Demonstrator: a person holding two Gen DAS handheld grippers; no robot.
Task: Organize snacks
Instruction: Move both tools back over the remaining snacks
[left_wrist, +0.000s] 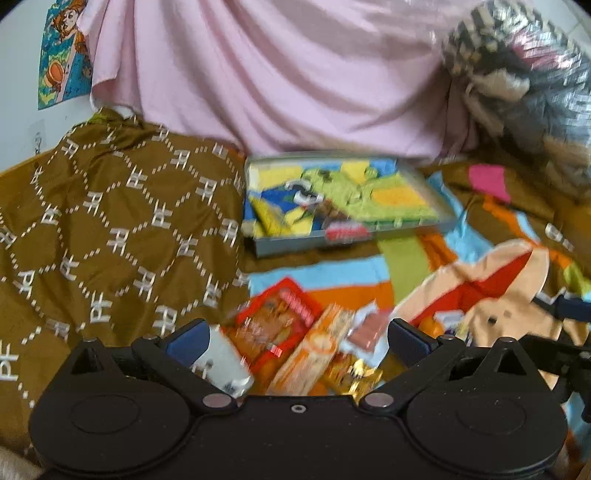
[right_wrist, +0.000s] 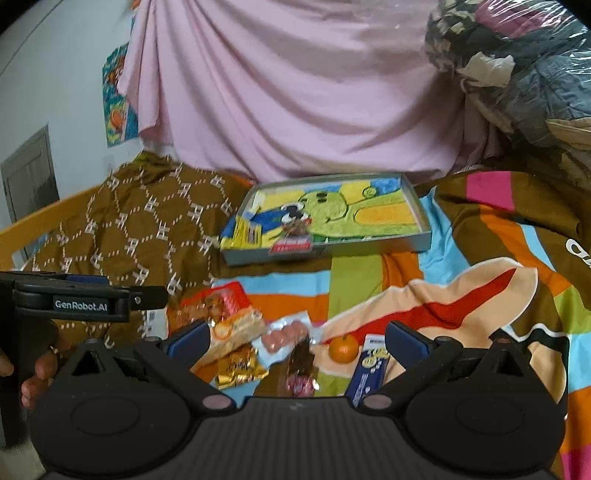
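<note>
Hovering low over a colourful striped blanket (right_wrist: 369, 273), the right gripper (right_wrist: 295, 338) has its blue-padded jaws spread wide with nothing between them. Just beyond its fingers lies a loose scatter of snacks: a gold foil packet (right_wrist: 238, 367), a dark brown bar in a clear wrapper (right_wrist: 301, 363), a small orange (right_wrist: 343, 348), a blue tube-shaped pack (right_wrist: 367, 373) leaning by the right finger, a pale packet of pink sausages (right_wrist: 286, 336), an orange-and-cream biscuit pack (right_wrist: 236, 332) and a red bag (right_wrist: 218, 302) behind it. The left gripper (left_wrist: 297, 338) also stands wide and holds nothing; it sits above the same pile, where the red bag (left_wrist: 280, 321), the biscuit pack (left_wrist: 314, 354) and the gold packet (left_wrist: 351, 376) show blurred, with a white pack (left_wrist: 225, 362) just beside its left finger. In the right wrist view the left gripper (right_wrist: 147, 295) appears from the side at the left edge, with fingers of a hand (right_wrist: 40, 369) around its handle. Farther back, well apart from the pile, a shallow grey tray (right_wrist: 421, 221) lined with a cartoon-print cloth rests on the blanket; a yellow packet (right_wrist: 245, 230) and a red-labelled packet (right_wrist: 293, 240) lie in its near left part. A brown patterned cloth (right_wrist: 147, 221) lies to the left of the tray, and a pink sheet (right_wrist: 295, 92) hangs behind everything.
</note>
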